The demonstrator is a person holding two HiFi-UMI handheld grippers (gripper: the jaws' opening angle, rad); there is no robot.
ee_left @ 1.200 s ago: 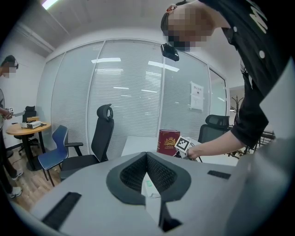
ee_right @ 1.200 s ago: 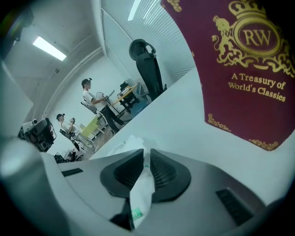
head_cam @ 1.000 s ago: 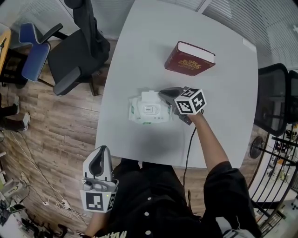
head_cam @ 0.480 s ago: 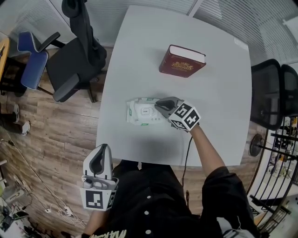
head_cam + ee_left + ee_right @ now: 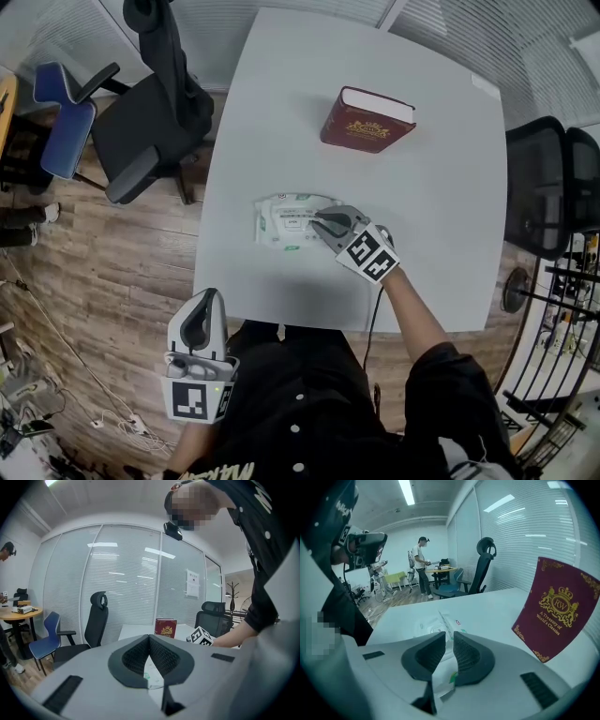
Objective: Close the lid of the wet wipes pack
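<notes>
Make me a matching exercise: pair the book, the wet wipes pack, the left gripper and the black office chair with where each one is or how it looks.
Things:
1. book
2. wet wipes pack
3. left gripper
4. black office chair

Descriptions:
A. stands on the wooden floor, at the left of the table in the head view
B. held off the table's near edge, jaws together
C. dark red, lying on the far part of the table
D. white, lying mid-table

Pairs: 1-C, 2-D, 3-B, 4-A
</notes>
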